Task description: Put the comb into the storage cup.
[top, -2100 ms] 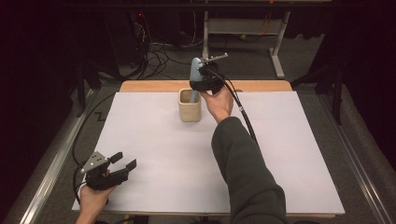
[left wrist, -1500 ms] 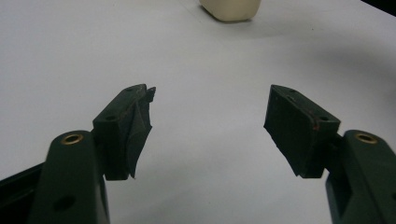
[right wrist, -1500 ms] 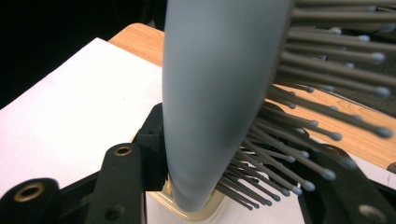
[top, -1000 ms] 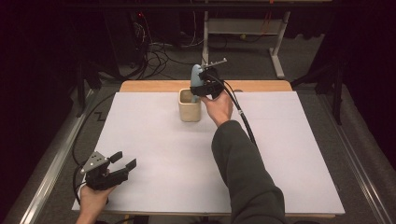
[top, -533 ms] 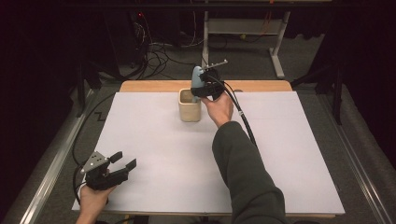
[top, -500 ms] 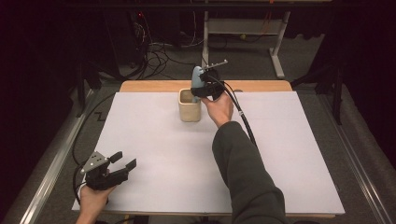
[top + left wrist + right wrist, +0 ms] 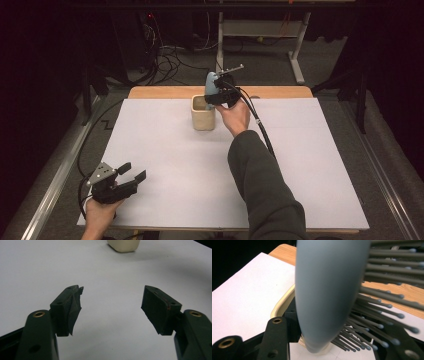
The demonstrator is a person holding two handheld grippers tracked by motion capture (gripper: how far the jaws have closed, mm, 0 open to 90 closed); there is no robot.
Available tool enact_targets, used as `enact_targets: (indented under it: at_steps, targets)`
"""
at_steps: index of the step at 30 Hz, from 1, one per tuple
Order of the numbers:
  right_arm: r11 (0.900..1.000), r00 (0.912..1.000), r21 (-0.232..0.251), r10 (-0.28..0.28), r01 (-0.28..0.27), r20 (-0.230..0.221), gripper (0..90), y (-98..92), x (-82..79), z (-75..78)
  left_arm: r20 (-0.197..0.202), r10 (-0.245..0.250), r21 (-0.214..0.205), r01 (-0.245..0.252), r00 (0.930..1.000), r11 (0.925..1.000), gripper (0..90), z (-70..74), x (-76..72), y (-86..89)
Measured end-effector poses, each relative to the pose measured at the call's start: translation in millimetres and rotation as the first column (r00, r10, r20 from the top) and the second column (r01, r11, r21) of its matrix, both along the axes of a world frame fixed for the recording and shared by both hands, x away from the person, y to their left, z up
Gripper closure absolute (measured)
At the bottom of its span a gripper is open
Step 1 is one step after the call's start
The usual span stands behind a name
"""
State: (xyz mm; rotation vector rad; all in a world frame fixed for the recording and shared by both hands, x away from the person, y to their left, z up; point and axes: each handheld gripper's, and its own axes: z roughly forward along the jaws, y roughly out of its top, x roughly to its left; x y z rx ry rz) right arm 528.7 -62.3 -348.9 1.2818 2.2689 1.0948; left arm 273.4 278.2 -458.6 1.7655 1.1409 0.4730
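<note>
A pale blue-grey hairbrush [image 7: 211, 86] with a smooth, rounded plastic back and rows of thin grey ball-tipped bristles [image 7: 384, 305] stands nearly upright over a small cream cup [image 7: 203, 113], a squarish container with rounded corners and a matte finish. The brush's long axis runs close to vertical, its tapered end pointing down at the cup's open mouth (in the right gripper view the tip hangs right at the rim [image 7: 283, 302]); the bristles face the far side of the table. The right gripper [image 7: 220, 93] has its black jaws closed on the brush. The right arm reaches forward from the bottom edge in a dark sleeve [image 7: 262, 185], hand [image 7: 234, 116] raised just behind the cup, a black cable [image 7: 260, 125] trailing back along the forearm.

The left gripper [image 7: 127, 176] rests low at the near-left corner of the white sheet [image 7: 310, 165] that covers the wooden table [image 7: 165, 92], held in the left hand [image 7: 99, 212]. Its jaws are spread wide with nothing between them; its blocky black pads [image 7: 157, 307] look rubbery, one with a torn, ragged edge. It aims across the sheet toward the cup, well apart from it.
</note>
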Motion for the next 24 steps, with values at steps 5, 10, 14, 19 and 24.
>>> enact_targets:
  at_steps: [5, 10, 14, 19, 24]
  targets:
    - [1.0, 1.0, 0.006, 0.0, 0.0, -0.002, 50.6, -1.2, 0.3, -0.3, -0.001, 0.0, 0.0, 0.0, 1.0, 1.0, 32.3, -0.1, 0.1, 0.1]
    - [0.9999, 1.0, 0.016, 0.001, -0.001, -0.009, 50.2, -3.4, 0.4, -0.9, -0.004, 0.0, 0.001, 0.0, 1.0, 1.0, 32.3, -0.1, 0.0, -0.4]
    - [0.9995, 0.9999, 0.031, -0.004, 0.005, -0.015, 49.9, -7.3, 0.2, -1.9, -0.005, 0.0, 0.001, 0.0, 1.0, 1.0, 32.3, -0.1, 0.2, -0.3]
    - [0.9991, 0.9998, 0.04, -0.01, 0.011, -0.014, 49.3, -10.2, 0.3, -2.9, -0.003, 0.001, 0.001, -0.001, 1.0, 1.0, 32.3, -0.1, 0.4, 0.7]
    - [0.9996, 0.9999, 0.024, -0.014, 0.014, -0.008, 47.4, -10.6, -0.8, -2.1, -0.002, 0.001, 0.002, -0.001, 1.0, 1.0, 32.2, -0.2, 0.6, 0.3]
